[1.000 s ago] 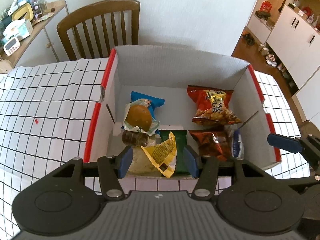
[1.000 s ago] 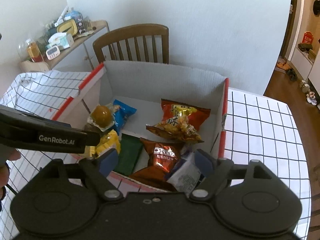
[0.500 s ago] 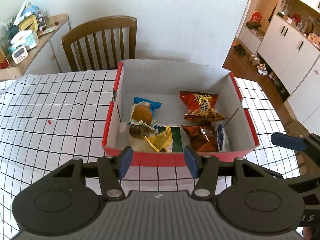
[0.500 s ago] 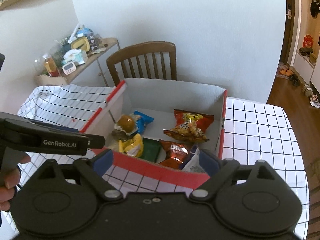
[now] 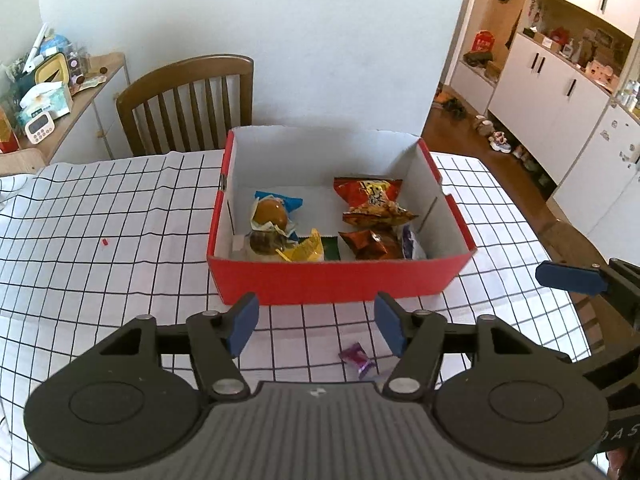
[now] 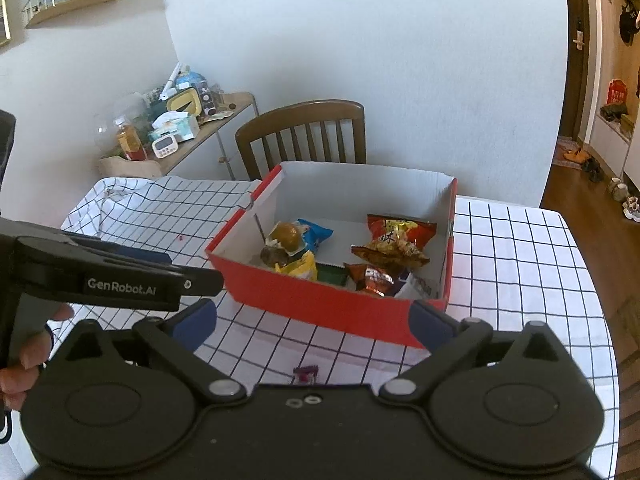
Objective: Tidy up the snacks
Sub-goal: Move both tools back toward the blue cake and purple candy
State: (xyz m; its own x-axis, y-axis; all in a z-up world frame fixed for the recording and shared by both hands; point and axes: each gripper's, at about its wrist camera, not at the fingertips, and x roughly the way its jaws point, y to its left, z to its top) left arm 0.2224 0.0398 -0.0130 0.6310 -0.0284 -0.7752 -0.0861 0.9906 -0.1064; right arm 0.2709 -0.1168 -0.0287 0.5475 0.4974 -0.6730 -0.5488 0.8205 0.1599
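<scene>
A red cardboard box [image 5: 336,280] [image 6: 332,300] with white inner walls stands on the checked tablecloth. It holds several snack packs: an orange-red chip bag [image 5: 372,200] [image 6: 396,240], a brown cookie pack [image 5: 368,244], a yellow wrapper [image 5: 306,248], a blue pack with a round brown bun [image 5: 272,212]. A small purple wrapped candy [image 5: 356,358] [image 6: 306,372] lies on the cloth in front of the box. My left gripper [image 5: 316,328] is open and empty above the candy. My right gripper [image 6: 312,320] is open and empty, before the box.
A wooden chair [image 5: 188,100] stands behind the table. A side cabinet [image 6: 188,136] with clutter is at the back left. White cupboards [image 5: 560,92] and wooden floor lie to the right. A tiny red scrap [image 5: 105,242] lies on the cloth.
Both grippers have pulled back and up from over the box. The box now sits farther away and the purple candy has come into view.
</scene>
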